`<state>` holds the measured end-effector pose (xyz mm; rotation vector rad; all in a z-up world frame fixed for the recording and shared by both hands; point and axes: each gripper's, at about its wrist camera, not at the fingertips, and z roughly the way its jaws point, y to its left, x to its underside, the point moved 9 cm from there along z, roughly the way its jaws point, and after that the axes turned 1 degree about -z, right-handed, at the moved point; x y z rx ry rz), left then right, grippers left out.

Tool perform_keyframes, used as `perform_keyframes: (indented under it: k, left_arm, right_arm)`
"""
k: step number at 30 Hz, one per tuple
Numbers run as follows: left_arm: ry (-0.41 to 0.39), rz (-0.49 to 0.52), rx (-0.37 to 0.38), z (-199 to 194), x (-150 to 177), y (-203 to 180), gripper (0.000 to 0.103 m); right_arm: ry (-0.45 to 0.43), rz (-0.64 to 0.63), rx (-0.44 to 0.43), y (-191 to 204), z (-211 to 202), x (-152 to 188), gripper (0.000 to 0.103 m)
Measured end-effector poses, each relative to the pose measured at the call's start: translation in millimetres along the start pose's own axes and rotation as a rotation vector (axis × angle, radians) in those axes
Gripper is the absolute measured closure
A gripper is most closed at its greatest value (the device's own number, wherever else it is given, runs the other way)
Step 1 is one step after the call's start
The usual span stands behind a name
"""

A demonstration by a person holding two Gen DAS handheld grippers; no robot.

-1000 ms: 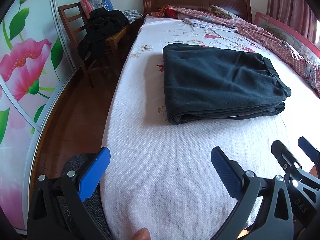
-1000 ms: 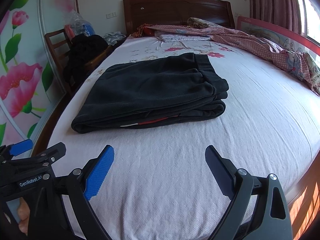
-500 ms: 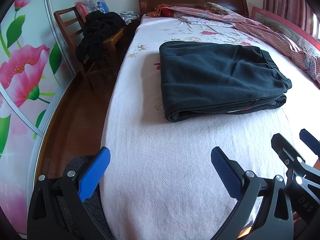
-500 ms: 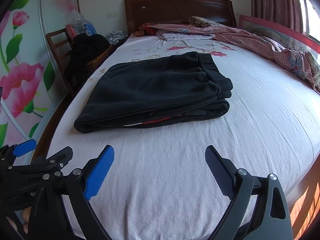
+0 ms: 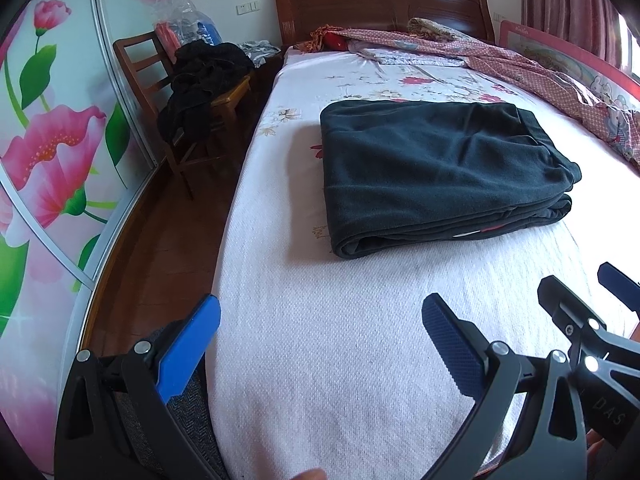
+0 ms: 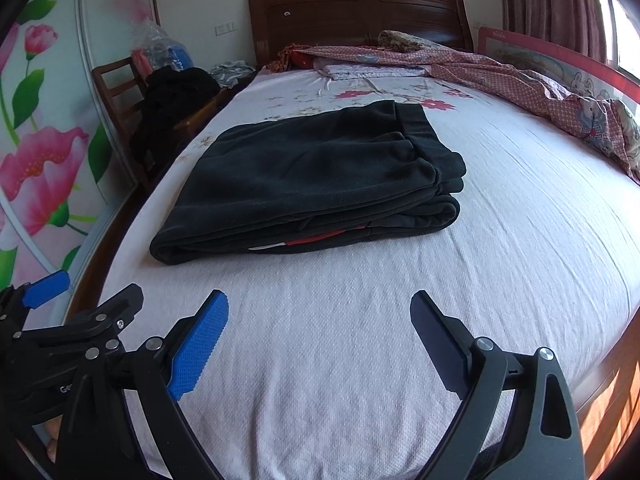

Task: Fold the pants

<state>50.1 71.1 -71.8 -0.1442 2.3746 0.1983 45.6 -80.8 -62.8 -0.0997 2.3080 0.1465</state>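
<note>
The dark pants (image 5: 436, 168) lie folded in a flat rectangular stack on the white bedsheet (image 5: 320, 340); in the right wrist view the pants (image 6: 308, 180) show a red and white label at the near edge. My left gripper (image 5: 320, 320) is open and empty, above the sheet short of the pants. My right gripper (image 6: 319, 312) is open and empty, also short of the pants. The right gripper's tips show at the right edge of the left wrist view (image 5: 600, 292); the left gripper shows at the left of the right wrist view (image 6: 80, 296).
A wooden chair (image 5: 160, 92) piled with dark clothes stands left of the bed. A wooden headboard (image 5: 380, 4) is at the far end. A pink patterned quilt (image 6: 520, 80) lies along the right side. A flowered wardrobe door (image 5: 48, 140) is at left.
Both grippers have drawn slightly back and shifted; the pants appear a little further right and lower in the left wrist view. The pants themselves have not moved. Both grippers stay open.
</note>
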Motion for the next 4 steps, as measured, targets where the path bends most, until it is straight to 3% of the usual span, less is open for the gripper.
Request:
perform_keyframes:
  k: [4]
  left_arm:
    - [0.017,-0.021,0.020,0.7,1.8,-0.2,0.002]
  right_arm:
    - [0.003,0.005,-0.001,-2.6,0.9,0.3,0.011]
